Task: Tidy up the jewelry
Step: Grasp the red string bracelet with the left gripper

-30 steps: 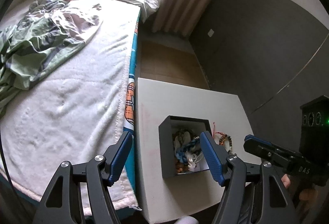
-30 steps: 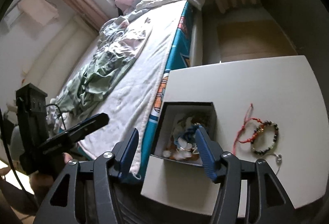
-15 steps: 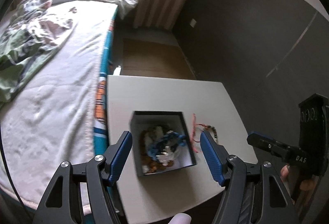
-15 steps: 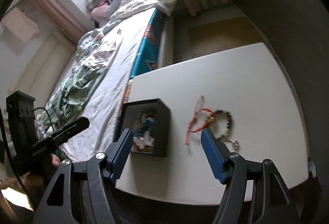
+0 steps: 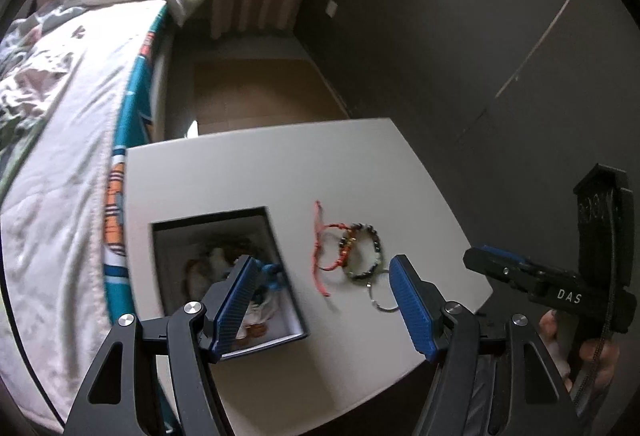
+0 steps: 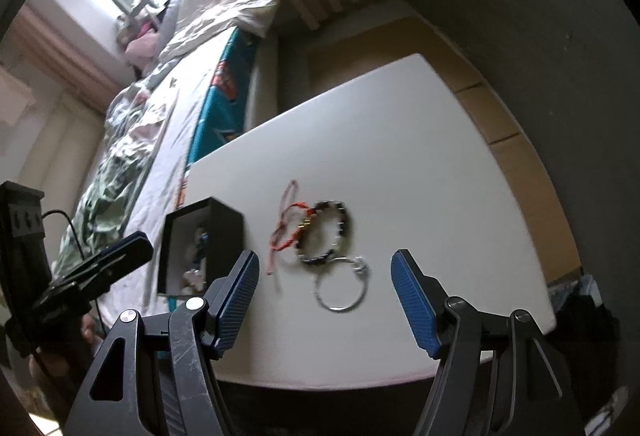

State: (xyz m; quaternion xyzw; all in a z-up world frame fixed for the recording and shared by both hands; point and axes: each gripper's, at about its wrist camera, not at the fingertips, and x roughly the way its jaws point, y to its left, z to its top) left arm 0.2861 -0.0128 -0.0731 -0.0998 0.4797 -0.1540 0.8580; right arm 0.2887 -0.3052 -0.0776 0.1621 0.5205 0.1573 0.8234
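Both claws hang wide open and empty above the white worktop (image 6: 420,164). The left claw (image 5: 324,300) sits over the black box (image 5: 224,276), which holds a tangle of jewelry. Just right of the box lie a red cord bracelet (image 6: 286,232), a dark beaded bracelet (image 6: 328,232) and a silver ring (image 6: 340,290), bunched together in front of the right claw (image 6: 326,300).

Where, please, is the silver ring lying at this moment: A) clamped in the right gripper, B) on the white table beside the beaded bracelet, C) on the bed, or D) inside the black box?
B: the silver ring lies flat on the white table, right next to the beaded bracelet, outside the black box, and the right gripper is open and holds nothing.
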